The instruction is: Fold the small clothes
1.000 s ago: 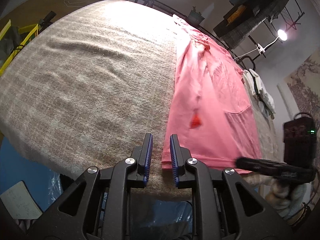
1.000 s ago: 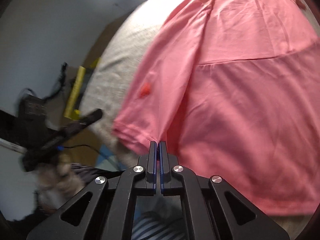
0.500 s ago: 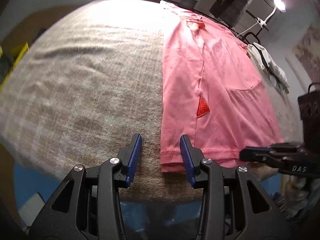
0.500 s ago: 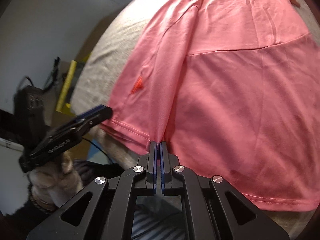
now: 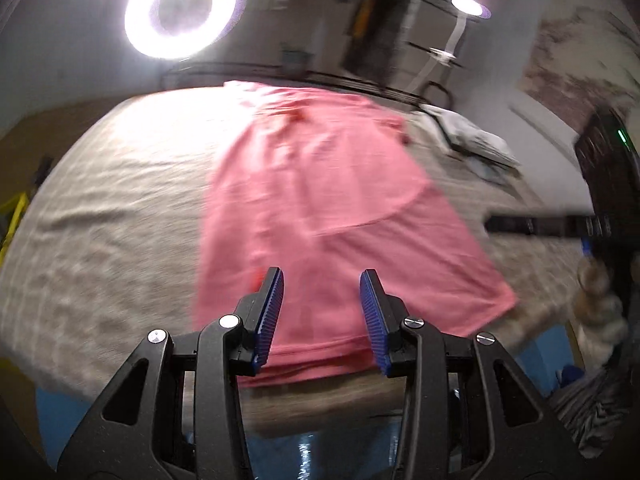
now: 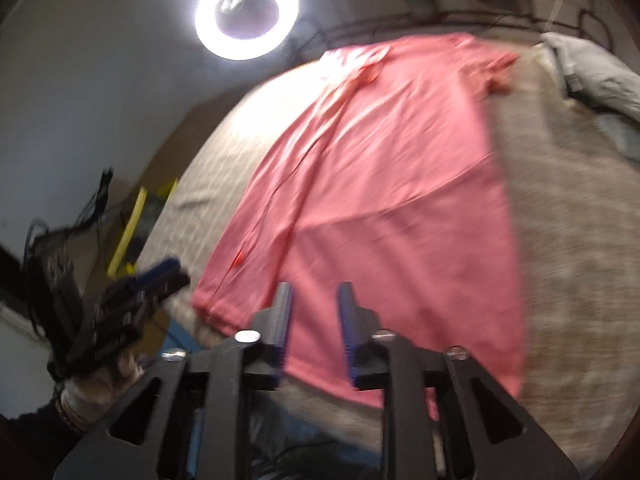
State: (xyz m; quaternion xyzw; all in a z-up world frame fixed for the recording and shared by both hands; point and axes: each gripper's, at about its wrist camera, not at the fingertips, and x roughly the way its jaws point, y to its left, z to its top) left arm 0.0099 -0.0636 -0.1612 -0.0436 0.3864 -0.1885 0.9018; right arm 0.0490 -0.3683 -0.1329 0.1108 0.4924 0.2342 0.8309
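Note:
A pink shirt (image 5: 320,184) lies folded lengthwise on a beige blanket (image 5: 120,208), its hem toward me. A small red tag (image 6: 239,258) shows near its left edge. My left gripper (image 5: 322,312) hovers above the near hem, open, with nothing between its blue pads. In the right wrist view the shirt (image 6: 400,200) spreads ahead of my right gripper (image 6: 314,320). Its jaws are opening, with nothing between them, and the cloth lies below. Each gripper shows in the other's view, the right gripper (image 5: 520,225) at right and the left gripper (image 6: 160,280) at left.
A pile of pale clothes (image 5: 476,140) lies at the blanket's far right. A ring light (image 5: 180,12) glares behind the surface. A black box (image 5: 608,168) stands at right and a yellow frame (image 6: 132,224) at left. The blanket's front edge drops to blue flooring.
My right gripper has let go of the shirt's hem and opened, and it has lifted back. My left gripper has opened wider, risen and shifted right over the shirt.

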